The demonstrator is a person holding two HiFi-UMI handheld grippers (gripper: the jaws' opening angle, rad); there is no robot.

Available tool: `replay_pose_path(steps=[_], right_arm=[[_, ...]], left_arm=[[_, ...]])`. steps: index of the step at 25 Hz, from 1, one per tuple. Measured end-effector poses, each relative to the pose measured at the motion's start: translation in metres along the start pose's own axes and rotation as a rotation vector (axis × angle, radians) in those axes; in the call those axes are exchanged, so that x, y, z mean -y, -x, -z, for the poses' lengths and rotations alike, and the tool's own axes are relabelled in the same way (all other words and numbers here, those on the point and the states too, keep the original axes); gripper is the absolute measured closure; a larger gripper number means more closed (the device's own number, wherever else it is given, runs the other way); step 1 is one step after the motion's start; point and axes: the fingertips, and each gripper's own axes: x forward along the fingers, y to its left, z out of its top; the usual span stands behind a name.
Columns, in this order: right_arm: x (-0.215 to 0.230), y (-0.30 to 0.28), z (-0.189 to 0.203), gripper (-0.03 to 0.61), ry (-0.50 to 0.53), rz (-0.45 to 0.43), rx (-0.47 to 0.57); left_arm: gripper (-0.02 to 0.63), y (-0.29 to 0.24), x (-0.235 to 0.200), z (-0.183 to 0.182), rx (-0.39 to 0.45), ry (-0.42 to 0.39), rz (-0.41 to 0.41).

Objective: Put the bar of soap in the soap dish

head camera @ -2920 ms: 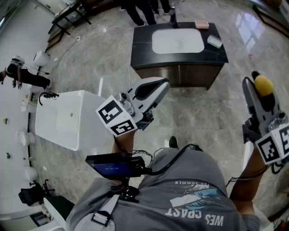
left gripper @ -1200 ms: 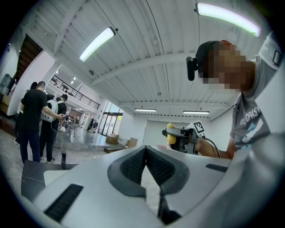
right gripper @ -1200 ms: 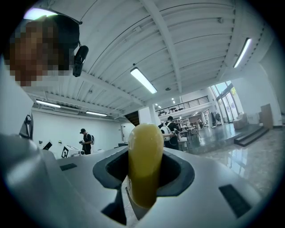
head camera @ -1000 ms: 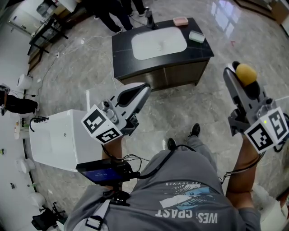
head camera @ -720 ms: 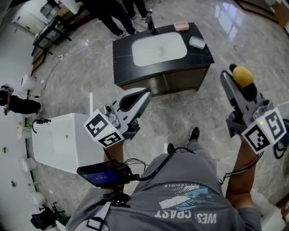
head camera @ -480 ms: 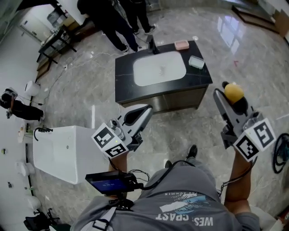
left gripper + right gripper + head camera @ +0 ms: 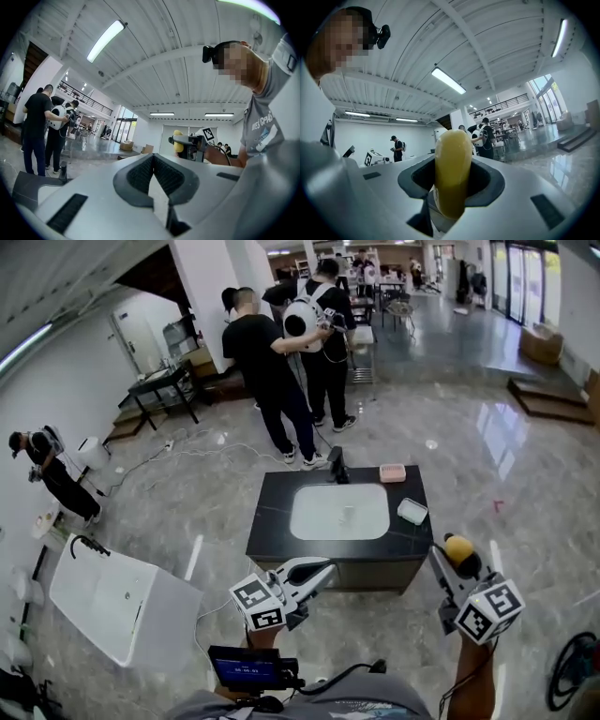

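Note:
My right gripper (image 7: 454,557) is shut on a yellow bar of soap (image 7: 458,548), held up in the air in front of the counter; in the right gripper view the soap (image 7: 452,171) stands upright between the jaws. My left gripper (image 7: 317,570) is shut with nothing in it, its pads (image 7: 140,174) pressed together. A black counter (image 7: 270,523) with a white basin (image 7: 339,512) stands ahead. A pink dish (image 7: 392,472) sits at its back right and a pale dish (image 7: 412,511) on its right side.
A dark faucet (image 7: 336,465) stands behind the basin. Two people in black (image 7: 281,362) stand beyond the counter, another person (image 7: 52,474) at the far left. A white tub (image 7: 117,601) lies on the marble floor at the left.
The head view has tipped up from the floor to take in the room. Both grippers now sit lower in the frame, the soap still held. The counter shows further ahead.

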Motion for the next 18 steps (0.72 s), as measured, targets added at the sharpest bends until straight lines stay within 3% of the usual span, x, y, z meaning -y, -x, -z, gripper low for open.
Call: replay_pose_path(steps=[10,18], right_arm=[[0.046,-0.009,-0.019,0.425,-0.007,-0.053,0.016],[0.07,-0.035,-0.003,0.425,-0.015,-0.026,-0.002]], left_arm=[[0.607,-0.048,0.0,-0.007,-0.003,-0.016,-0.038],[0.607,-0.062,-0.038,0.002,-0.017,-0.007,-0.011]])
